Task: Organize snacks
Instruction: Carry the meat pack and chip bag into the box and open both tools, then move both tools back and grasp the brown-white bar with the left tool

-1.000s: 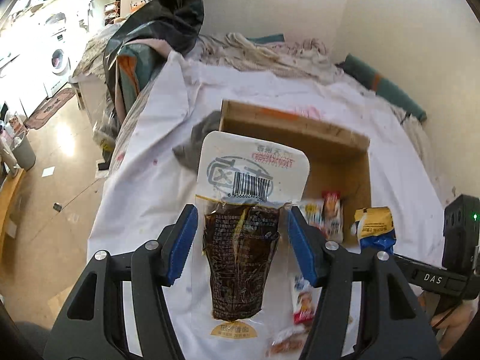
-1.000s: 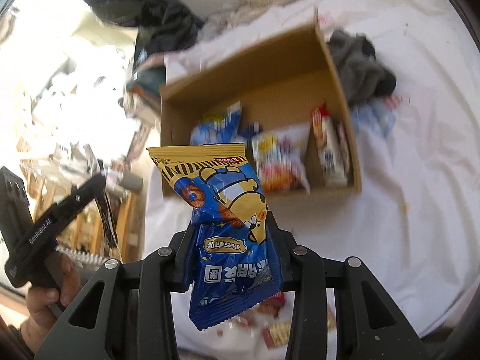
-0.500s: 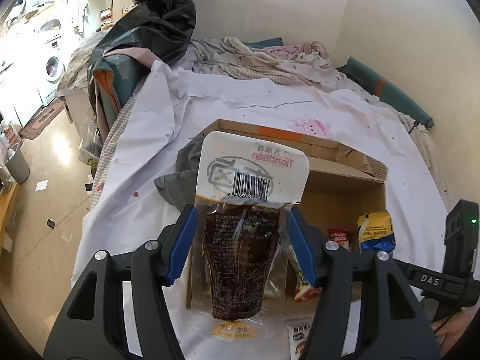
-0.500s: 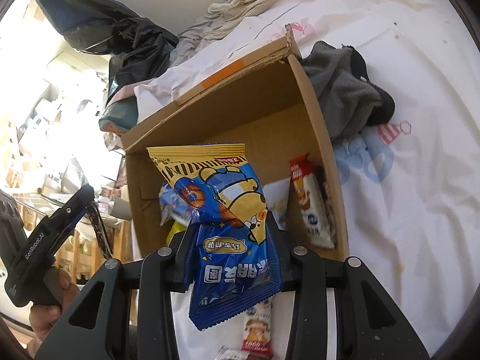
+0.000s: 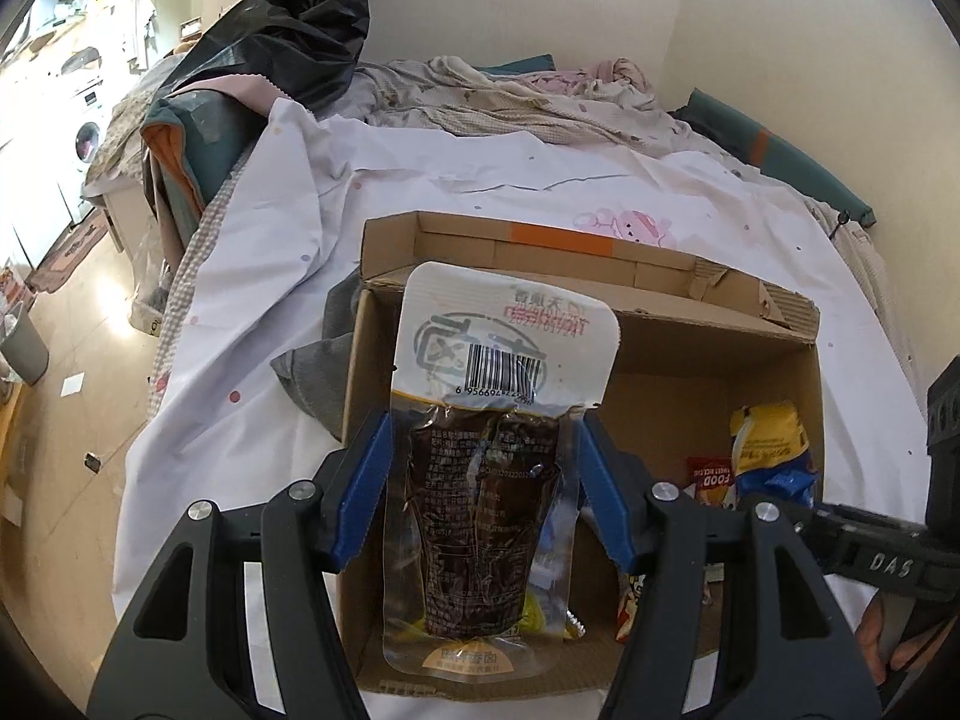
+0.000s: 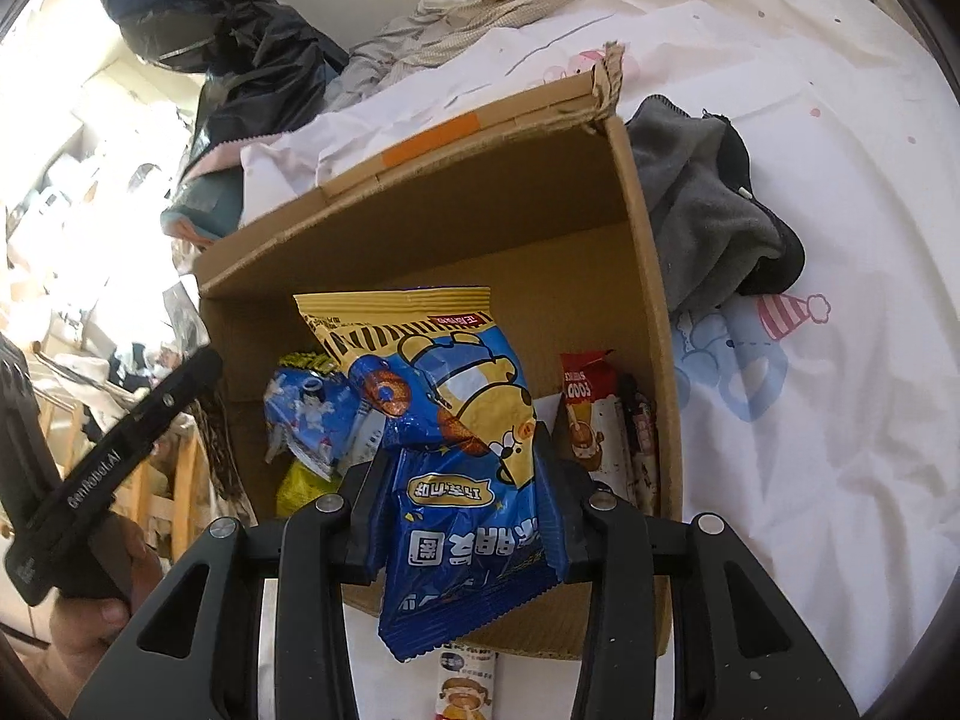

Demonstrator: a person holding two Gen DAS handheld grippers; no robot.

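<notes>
An open cardboard box point(image 5: 660, 294) lies on a white sheet. My left gripper point(image 5: 483, 429) is shut on a clear pouch with dark contents and a white barcoded top point(image 5: 486, 510), held upright over the box's left half. My right gripper point(image 6: 459, 456) has a blue and yellow snack bag point(image 6: 456, 420) between its pads above the box point(image 6: 480, 192); its jaws are opening slightly, and the bag still sits between them. Inside the box lie a blue packet point(image 6: 306, 414) and a red and white bar point(image 6: 591, 414).
A grey cloth point(image 6: 708, 198) lies against the box's outer side. One loose snack point(image 6: 465, 684) rests on the sheet in front of the box. Rumpled bedding point(image 5: 510, 90) and a black plastic bag point(image 5: 288, 18) lie beyond. The bed's edge drops to the floor point(image 5: 72, 420).
Both grippers have moved forward and down toward the box, which now fills more of each view. The pouch and the blue bag now hang over its inside.
</notes>
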